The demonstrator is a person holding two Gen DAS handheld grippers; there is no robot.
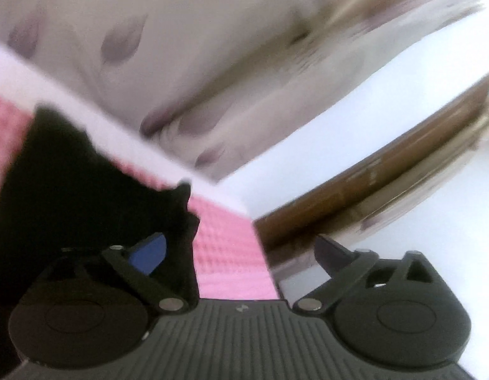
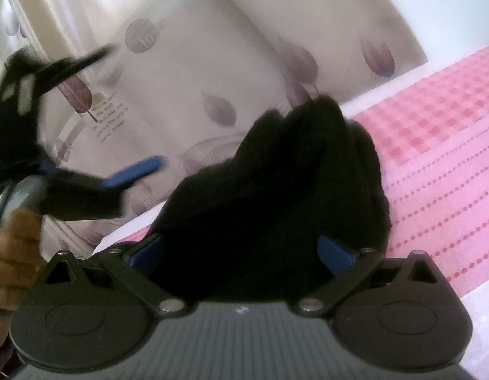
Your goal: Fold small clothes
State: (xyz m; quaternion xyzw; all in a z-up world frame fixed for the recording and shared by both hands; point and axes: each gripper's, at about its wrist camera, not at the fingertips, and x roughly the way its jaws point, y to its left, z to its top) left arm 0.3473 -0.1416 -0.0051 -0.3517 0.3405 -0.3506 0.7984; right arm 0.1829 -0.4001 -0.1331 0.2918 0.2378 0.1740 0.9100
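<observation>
Black knit fabric, the small garment (image 2: 276, 190) I am folding, is bunched in a heap on the pink checked bedcover (image 2: 434, 145), rising right in front of my right gripper (image 2: 241, 253). Its 2 blue pads sit wide apart with the cloth mounded between them, but I cannot tell whether they press on it or just flank it. My left gripper (image 1: 241, 253) is spread wide and pinching nothing; in the right wrist view it hangs blurred to the far left, off the garment, with a hand (image 2: 13, 253) visible below it. From its own camera the black cloth lies to its left, beside the left finger (image 1: 149, 255). My worry is that the heap slumps or unfolds now that the left side has no grip, or that the right pads catch only 1 layer and drag the bundle askew. I see no containers, only patterned pillows (image 2: 187, 72) behind.
</observation>
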